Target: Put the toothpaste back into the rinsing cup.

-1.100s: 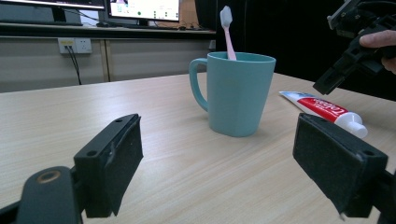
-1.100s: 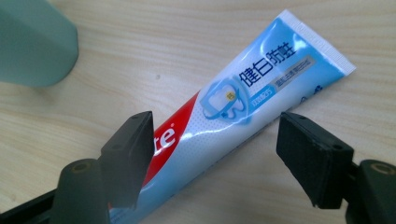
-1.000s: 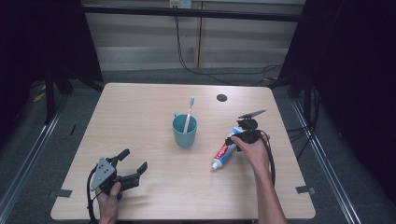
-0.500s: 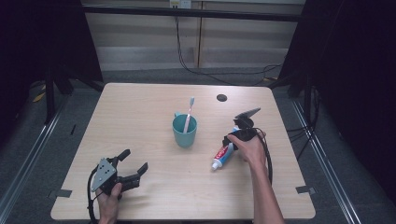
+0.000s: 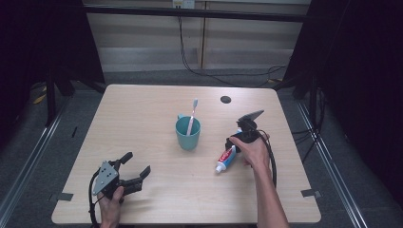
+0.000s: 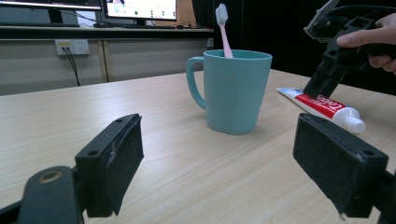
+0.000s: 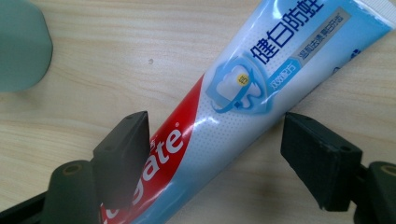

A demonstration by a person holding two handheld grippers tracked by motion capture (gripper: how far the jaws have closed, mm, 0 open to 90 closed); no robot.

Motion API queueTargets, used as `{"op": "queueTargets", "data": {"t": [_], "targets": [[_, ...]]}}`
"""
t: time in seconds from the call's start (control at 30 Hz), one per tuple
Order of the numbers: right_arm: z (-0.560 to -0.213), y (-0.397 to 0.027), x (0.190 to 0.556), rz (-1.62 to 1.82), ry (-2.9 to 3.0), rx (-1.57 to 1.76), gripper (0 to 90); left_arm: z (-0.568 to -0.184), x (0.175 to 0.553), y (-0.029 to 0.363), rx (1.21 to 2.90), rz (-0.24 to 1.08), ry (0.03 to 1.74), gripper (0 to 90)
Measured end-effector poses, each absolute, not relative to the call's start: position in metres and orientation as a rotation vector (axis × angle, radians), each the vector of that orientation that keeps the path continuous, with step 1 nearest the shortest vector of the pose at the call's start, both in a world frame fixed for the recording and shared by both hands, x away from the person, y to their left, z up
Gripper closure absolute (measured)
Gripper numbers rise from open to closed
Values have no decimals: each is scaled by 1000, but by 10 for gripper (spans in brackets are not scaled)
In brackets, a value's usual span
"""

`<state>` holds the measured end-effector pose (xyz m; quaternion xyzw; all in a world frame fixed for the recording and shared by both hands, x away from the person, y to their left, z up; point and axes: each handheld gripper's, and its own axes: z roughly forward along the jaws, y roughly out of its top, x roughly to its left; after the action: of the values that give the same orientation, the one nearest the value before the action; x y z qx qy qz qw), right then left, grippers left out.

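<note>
lying flat, toothpaste tube (image 5: 225,159) cap toward the near-left, right hand-held gripper (image 5: 236,146) wide astride it

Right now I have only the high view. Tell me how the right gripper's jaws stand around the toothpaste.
Observer: The right gripper is open and its jaws have just been opening. The toothpaste tube lies slantwise between them on the table. One pad is at the tube's edge, and bare wood shows between the other pad and the tube.
Operator: Now report the left gripper's jaws.
Observer: The left gripper is open with nothing between its pads. It looks level across the table at the teal mug, which holds the pink toothbrush.
</note>
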<state>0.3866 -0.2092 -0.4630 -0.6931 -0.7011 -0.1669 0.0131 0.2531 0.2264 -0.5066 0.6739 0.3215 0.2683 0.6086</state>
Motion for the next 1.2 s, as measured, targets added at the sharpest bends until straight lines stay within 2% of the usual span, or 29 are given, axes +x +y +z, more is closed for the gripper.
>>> {"op": "queueTargets", "data": {"t": [0.2, 0.47, 0.67, 1.0, 1.07, 1.2], "targets": [[-470, -206, 387, -509, -2163, -2127, 216, -507, 253, 227, 1562, 620, 738, 160], [-471, -201, 385, -415, -2266, -2085, 410, -507, 253, 227, 1560, 615, 739, 159], [-470, -201, 385, -380, -2311, -2042, 461, -507, 253, 227, 1565, 612, 733, 160], [-471, -197, 383, -335, -2442, -1950, 446, -507, 253, 228, 1554, 601, 738, 160], [-470, -198, 383, -339, -2446, -1940, 466, -507, 253, 227, 1562, 609, 726, 161], [-469, -197, 383, -309, -2465, -1906, 576, -507, 252, 227, 1555, 604, 740, 161]]}}
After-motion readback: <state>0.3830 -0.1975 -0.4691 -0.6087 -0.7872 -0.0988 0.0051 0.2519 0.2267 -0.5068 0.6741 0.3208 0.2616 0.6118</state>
